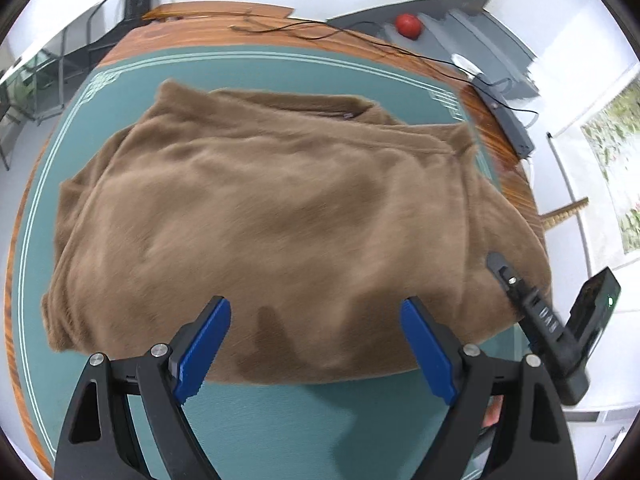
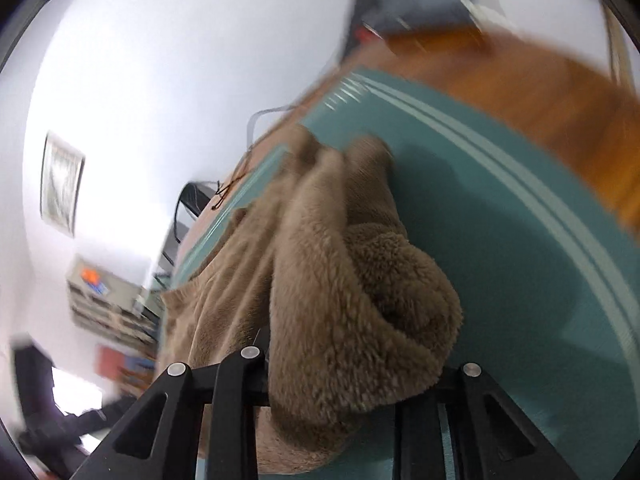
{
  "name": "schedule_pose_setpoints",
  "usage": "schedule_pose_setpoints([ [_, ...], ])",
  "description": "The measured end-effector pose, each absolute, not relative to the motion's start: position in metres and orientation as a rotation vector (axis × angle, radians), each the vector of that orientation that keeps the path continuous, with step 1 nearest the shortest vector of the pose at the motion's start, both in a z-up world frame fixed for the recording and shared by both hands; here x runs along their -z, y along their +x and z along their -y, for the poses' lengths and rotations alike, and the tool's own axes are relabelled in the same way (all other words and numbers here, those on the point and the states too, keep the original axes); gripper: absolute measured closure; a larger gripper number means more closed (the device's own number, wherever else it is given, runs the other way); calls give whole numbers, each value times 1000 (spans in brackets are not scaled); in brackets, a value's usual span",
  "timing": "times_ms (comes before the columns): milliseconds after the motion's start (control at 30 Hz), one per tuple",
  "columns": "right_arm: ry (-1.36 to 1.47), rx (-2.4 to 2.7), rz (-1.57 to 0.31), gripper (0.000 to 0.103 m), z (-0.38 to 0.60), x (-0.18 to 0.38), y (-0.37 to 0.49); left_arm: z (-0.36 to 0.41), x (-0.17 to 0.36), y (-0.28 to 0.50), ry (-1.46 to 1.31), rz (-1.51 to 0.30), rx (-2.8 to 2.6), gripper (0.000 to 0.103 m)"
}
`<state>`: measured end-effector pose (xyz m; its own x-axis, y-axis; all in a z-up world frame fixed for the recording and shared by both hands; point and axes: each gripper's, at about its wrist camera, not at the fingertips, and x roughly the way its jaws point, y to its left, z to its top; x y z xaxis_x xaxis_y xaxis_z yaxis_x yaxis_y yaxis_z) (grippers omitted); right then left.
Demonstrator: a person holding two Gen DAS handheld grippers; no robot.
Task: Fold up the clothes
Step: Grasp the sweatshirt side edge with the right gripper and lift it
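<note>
1. On the left, the left tool hangs over the near hem of the brown fleece garment, its blue pads spread wide with nothing between them.
2. The garment lies in a thick, partly folded heap on the teal mat that covers the wooden tabletop. It reaches nearly from the mat's left border to its right one.
3. It looks plush and bulky: soft, floppy, no stiffness, likely to sag and drag. The pile should give good purchase, but a thick fold may slip out of a shallow pinch. I would take it deep at a hem corner or a doubled edge.
4. Moving right, the right tool sits at the garment's right edge. From its own camera, the tool is pinching a fat bunch of fleece; the fingertips are buried in the pile.
5. Room: bare mat shows in front of the near hem and behind the far side. The right edge of the garment lies close to the tabletop's rim, so a fold carried leftward looks safer. A thin black cable trails across the far wood, well apart from the cloth.
</note>
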<state>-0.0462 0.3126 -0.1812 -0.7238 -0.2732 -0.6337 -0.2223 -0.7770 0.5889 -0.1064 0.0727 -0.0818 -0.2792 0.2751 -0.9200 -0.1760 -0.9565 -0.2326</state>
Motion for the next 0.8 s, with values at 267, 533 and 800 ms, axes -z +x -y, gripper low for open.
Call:
schedule_pose_setpoints([
  [267, 985, 2966, 364, 77, -256, 139, -31, -131, 54, -143, -1644, 73, -2173, 14],
  [533, 794, 3017, -87, 77, -219, 114, -9, -116, 70, -156, -1728, 125, -2160, 14],
  [800, 684, 2981, -362, 77, -176, 114, 0, -88, 69, -176, -1713, 355, -2039, 14],
])
